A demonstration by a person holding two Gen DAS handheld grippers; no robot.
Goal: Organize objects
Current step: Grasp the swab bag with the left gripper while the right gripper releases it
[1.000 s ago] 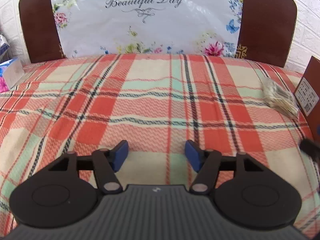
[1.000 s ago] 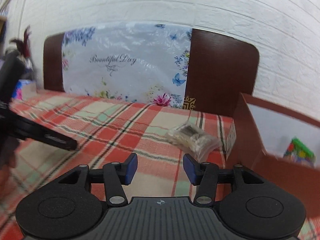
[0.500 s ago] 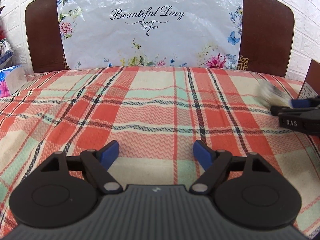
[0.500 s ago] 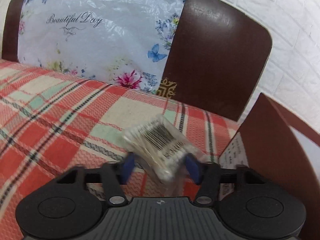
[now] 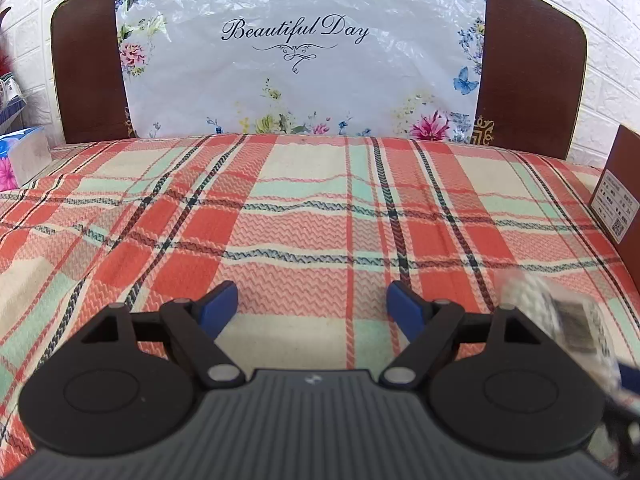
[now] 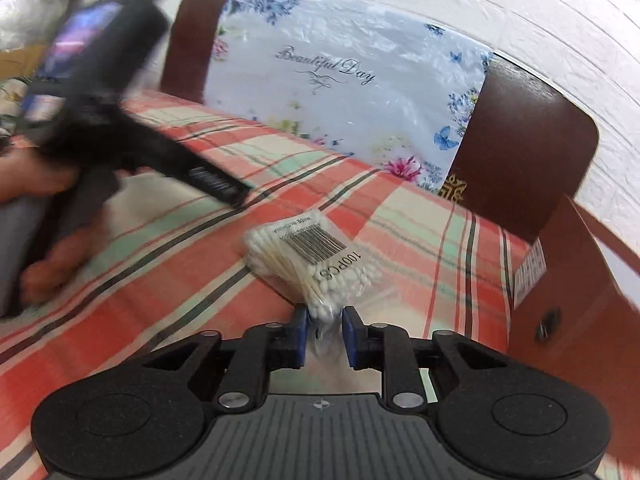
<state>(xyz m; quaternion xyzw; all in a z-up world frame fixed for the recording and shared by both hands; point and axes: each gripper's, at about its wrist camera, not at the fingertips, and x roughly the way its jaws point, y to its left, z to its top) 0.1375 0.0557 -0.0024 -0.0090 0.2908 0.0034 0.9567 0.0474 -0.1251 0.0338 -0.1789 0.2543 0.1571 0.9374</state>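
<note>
Closing right gripper [image 6: 324, 334] on one cotton-swab packet [image 6: 316, 260] (perhaps lifted)

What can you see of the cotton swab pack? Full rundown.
The cotton swab pack is a clear, crinkly plastic bag stuffed with white-tipped swabs, bearing a barcode label printed "100PCS". The right gripper is closing on its near end, the bag between the blue pads, the rest sticking out forward over the plaid blanket. Whether it touches the blanket is unclear. In the left wrist view it appears blurred at the right edge.
</note>
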